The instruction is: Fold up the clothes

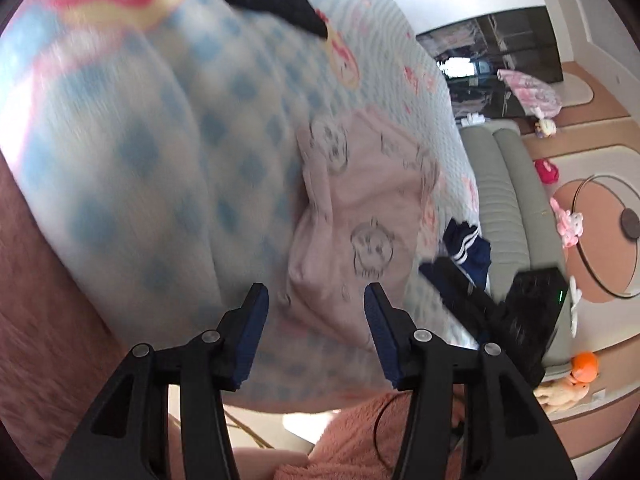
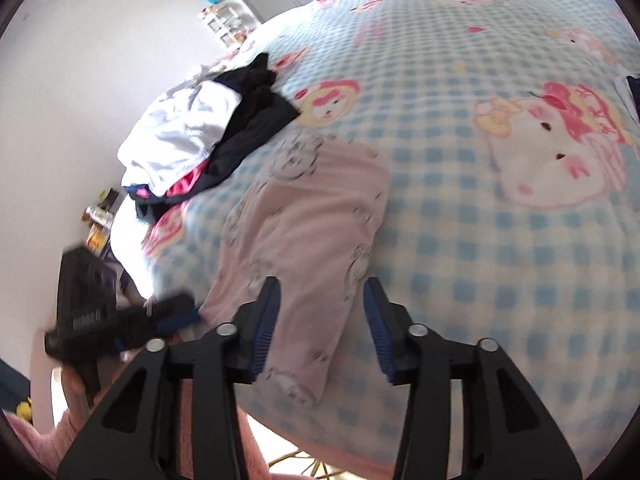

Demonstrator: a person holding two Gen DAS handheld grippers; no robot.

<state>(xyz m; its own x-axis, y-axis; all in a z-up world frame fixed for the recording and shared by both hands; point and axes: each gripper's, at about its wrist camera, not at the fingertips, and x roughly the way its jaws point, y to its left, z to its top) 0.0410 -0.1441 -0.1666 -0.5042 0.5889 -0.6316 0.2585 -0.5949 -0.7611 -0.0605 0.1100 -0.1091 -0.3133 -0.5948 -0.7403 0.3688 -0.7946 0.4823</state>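
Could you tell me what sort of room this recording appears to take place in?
Most likely a bedroom in a home: a bed with a blue-checked cartoon bedspread, a pile of unfolded clothes on it beside a pink garment, and soft toys lying on the floor.

A pale pink garment (image 2: 308, 224), printed with grey cartoon faces, is seen spread lengthwise at the centre of the frame on a bed (image 2: 480, 260) covered in a blue-and-white checked blanket with pink cartoon cats. The right tool (image 2: 320, 294) is held above the garment's near end with its blue-padded jaws apart and nothing between them. A pile of clothes (image 2: 200, 140), white, black and magenta, is heaped at the upper left. At the lower left, the left tool (image 2: 120, 320) is caught, blurred.
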